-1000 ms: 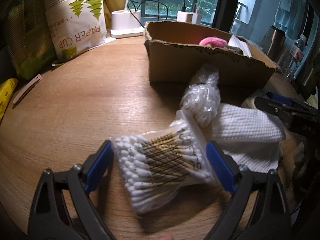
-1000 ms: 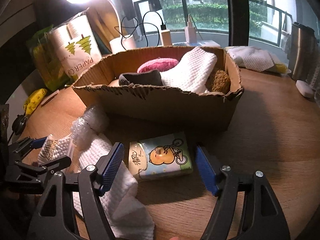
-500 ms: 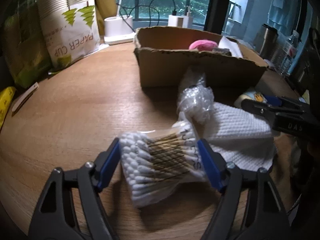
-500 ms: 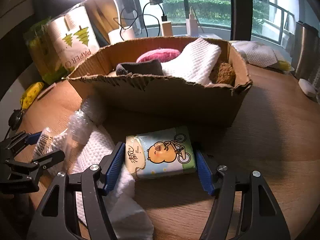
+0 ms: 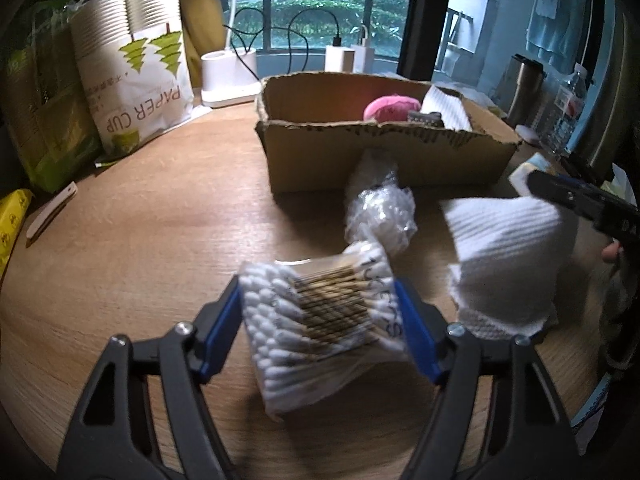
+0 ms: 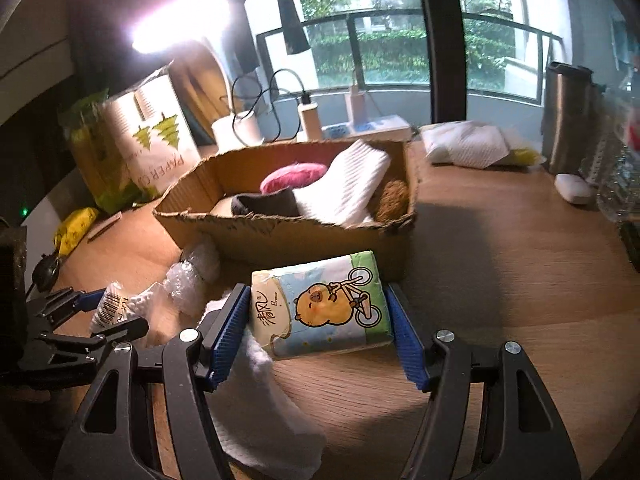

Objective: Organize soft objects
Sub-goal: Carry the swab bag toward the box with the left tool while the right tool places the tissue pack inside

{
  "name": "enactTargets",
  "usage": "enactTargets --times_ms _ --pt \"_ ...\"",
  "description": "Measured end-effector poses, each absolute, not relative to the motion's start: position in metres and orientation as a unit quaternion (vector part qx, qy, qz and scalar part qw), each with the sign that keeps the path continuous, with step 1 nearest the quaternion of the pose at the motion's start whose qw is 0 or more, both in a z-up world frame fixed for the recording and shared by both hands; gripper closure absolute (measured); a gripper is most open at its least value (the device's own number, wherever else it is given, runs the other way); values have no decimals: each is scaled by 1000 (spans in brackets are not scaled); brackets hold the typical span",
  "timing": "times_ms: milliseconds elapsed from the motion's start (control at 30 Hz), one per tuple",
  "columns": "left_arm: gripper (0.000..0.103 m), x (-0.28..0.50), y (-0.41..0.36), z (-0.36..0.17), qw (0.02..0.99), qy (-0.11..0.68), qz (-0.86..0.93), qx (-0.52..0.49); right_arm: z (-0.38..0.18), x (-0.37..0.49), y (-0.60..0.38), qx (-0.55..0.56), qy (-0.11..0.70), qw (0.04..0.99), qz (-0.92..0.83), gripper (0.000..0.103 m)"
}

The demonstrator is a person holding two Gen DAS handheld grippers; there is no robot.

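Our left claw (image 5: 320, 320) is closed on the crinkly bag of cotton swabs (image 5: 320, 316), sticks running across from pad to pad, and our right claw (image 6: 318, 328) pinches the soft tissue pack (image 6: 324, 306) across its long axis. The cardboard box (image 6: 288, 236) lies straight ahead of both (nearer the right), and it already holds fuzzy and knitted pieces, while a ribbed white cloth (image 5: 504, 256) sits on the table (image 5: 160, 240) between them.

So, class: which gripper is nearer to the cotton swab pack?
Left. The left gripper is clamped on the cotton swab pack; the right gripper holds the tissue pack, off to the side beyond the white towel.
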State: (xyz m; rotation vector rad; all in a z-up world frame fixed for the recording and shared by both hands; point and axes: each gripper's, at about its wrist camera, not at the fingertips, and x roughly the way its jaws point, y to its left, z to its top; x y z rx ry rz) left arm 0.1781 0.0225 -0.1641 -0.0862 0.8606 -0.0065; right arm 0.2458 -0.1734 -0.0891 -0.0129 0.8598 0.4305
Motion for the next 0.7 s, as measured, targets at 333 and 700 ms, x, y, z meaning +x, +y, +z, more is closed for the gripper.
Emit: enactTargets --times_ms 333,700 --pt "30 169 10 -137 925 374 -44 -51 -90 242 -193 13 412 891 189 33" --pt "30 181 -51 -134 915 375 -139 -47 -84 235 -206 25 401 895 195 33"
